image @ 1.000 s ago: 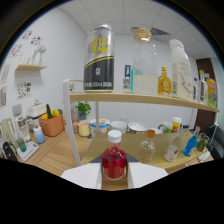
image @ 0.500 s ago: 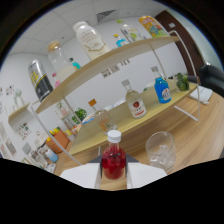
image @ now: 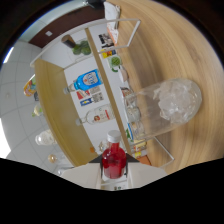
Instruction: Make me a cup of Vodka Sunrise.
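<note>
From the gripper view, we see our tongs (image: 114, 172) clamped on a small bottle of red liquid (image: 114, 159) with a white cap, both fingers pressing its sides, and the whole scene rolled hard over, which we judge means the bottle is being tipped to pour. Just ahead of it stands the clear glass (image: 167, 107), full of ice, on the wooden table (image: 200, 55); we reckon the red syrup is meant for it. The white cap looks to be on, which would block any pour. Beyond the glass runs the shelf (image: 107, 85), crowded with a blue-labelled bottle (image: 89, 80), a clear one (image: 97, 116) and a small plant (image: 80, 47).
</note>
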`<control>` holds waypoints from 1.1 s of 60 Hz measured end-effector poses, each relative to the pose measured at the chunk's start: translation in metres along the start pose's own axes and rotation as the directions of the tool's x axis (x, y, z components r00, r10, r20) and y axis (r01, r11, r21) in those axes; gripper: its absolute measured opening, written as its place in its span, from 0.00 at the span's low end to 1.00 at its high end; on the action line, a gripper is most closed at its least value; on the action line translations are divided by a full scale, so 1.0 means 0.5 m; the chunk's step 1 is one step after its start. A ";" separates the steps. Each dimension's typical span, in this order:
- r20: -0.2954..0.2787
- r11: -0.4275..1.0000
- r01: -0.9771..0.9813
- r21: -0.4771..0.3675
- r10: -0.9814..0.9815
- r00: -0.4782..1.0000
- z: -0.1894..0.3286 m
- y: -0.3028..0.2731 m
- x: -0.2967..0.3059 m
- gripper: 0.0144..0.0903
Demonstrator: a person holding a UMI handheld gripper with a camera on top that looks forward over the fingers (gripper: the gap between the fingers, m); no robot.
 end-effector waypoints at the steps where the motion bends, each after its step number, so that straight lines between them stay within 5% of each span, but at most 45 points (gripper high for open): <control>1: 0.008 0.999 -0.032 0.001 0.032 0.999 0.001 -0.001 -0.001 0.26; 13: 0.098 0.970 -0.244 -0.006 0.243 0.965 -0.006 -0.014 -0.029 0.26; 22: 0.090 0.970 -0.245 0.002 0.244 0.966 -0.009 -0.021 -0.024 0.26; 30: 0.058 0.993 -0.115 0.014 0.114 0.992 -0.007 -0.007 -0.042 0.26; 39: 0.025 0.967 0.252 0.024 -0.253 0.967 -0.004 0.028 -0.103 0.26; 52: -0.069 0.542 0.841 -0.013 -0.839 0.540 0.020 0.122 -0.146 0.26; 66: -0.192 0.058 0.984 -0.171 -0.981 0.024 0.058 0.143 0.035 0.26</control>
